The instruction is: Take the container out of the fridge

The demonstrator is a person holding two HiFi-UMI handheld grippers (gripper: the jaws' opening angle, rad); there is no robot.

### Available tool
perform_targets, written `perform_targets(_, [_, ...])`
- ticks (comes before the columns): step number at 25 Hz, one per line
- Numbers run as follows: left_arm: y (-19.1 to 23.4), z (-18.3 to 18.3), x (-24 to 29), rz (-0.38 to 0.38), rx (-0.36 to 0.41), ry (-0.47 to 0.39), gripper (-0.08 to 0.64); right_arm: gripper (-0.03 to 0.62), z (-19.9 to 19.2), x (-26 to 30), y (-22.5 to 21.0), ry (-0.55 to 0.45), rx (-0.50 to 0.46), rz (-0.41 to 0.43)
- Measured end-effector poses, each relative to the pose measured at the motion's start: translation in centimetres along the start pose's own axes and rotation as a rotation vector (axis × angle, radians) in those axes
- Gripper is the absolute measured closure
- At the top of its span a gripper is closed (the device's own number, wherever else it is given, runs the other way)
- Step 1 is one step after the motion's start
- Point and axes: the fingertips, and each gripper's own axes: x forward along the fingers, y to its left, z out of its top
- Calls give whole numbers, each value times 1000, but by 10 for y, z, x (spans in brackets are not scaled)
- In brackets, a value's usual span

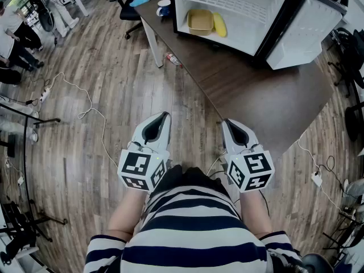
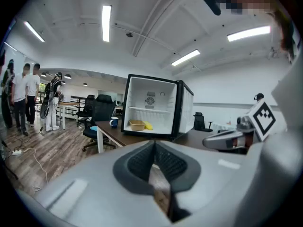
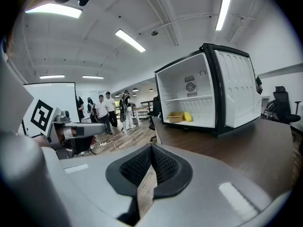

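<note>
A small fridge [image 1: 227, 10] stands open on a brown table [image 1: 267, 95] ahead of me. On its floor sits a shallow yellow container [image 1: 199, 21] with a yellow fruit [image 1: 219, 24] beside it on the right. Both grippers are held low in front of my body, well short of the fridge. My left gripper [image 1: 165, 115] is over the wooden floor, shut and empty. My right gripper [image 1: 225, 121] is near the table's front corner, also shut with nothing in it. The container [image 2: 137, 125] shows far off in the left gripper view, and the container [image 3: 175, 117] likewise in the right gripper view.
The fridge door [image 1: 301, 33] hangs open to the right. A blue mug [image 1: 164, 8] stands on the table left of the fridge. A bottle [image 1: 173, 59] and cables [image 1: 85, 104] lie on the floor. An office chair [image 2: 102, 115] and people [image 2: 26, 98] are at the left.
</note>
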Motion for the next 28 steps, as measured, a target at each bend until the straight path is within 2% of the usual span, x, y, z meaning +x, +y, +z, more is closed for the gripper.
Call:
perform_targets(8, [-14,-1,2,35,-6,-13,560,598,-4,4,-6,-3,-13,61])
perform_targets(15, [-1,-6,-10,72,-13,-2,560,598,-7,14,19,7,-22,120])
perform_targets(21, [8,1,5,36,-3,-6,560,598,-2,29,26,9,-25,116])
perform_targets(28, [45,13,20,1,-7,-17,560,598,15,63,35,10,-37,83])
